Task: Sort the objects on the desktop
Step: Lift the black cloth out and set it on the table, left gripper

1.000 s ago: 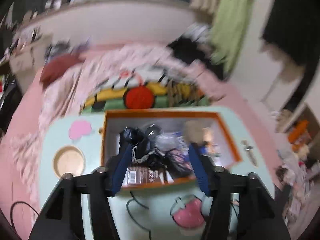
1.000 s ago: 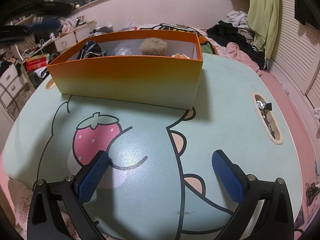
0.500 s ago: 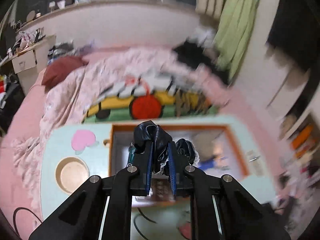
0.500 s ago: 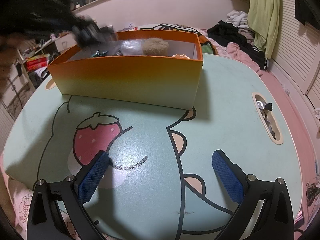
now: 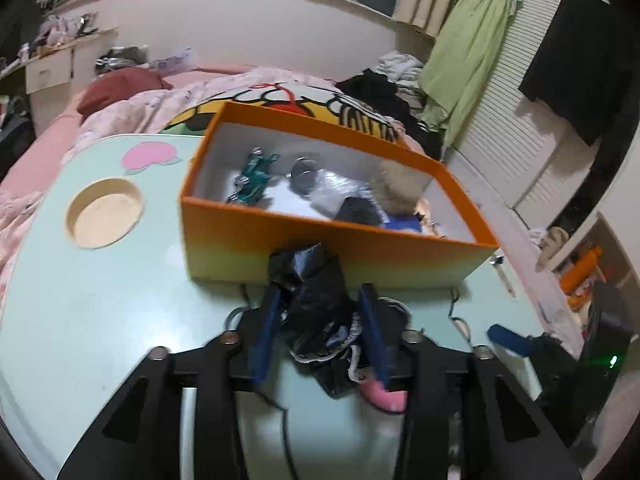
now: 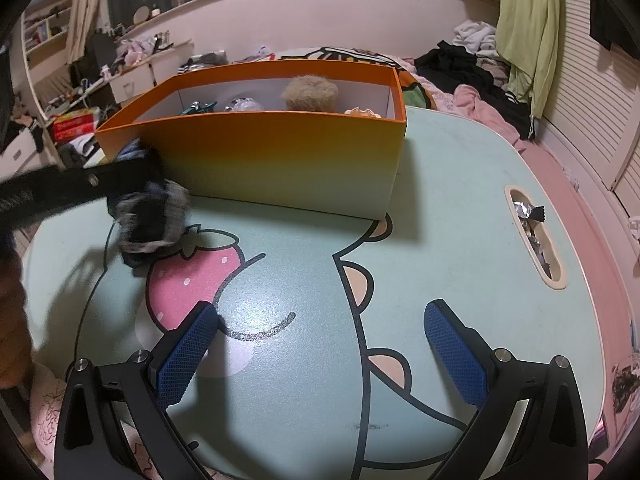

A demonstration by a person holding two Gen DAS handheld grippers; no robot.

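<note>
Left gripper [image 5: 320, 320], jaws just reopened and parted, with a crumpled black lace-trimmed fabric bundle [image 5: 316, 312] between its blue pads [image 5: 266, 332], low over the mint-green cartoon-printed table [image 6: 440, 208] just before the orange cardboard box [image 6: 280, 160]. Right gripper [image 6: 320, 348], spread wide and empty, hovers above the tabletop.

Black lace-trimmed bundle [image 5: 320, 312] between parted left claw [image 5: 320, 324] pads, before orange box [image 5: 332, 240].

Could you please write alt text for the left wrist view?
The left hand-held gripper has a black bundle between its fingers, over a mint-green table before an orange box holding small items.
</note>
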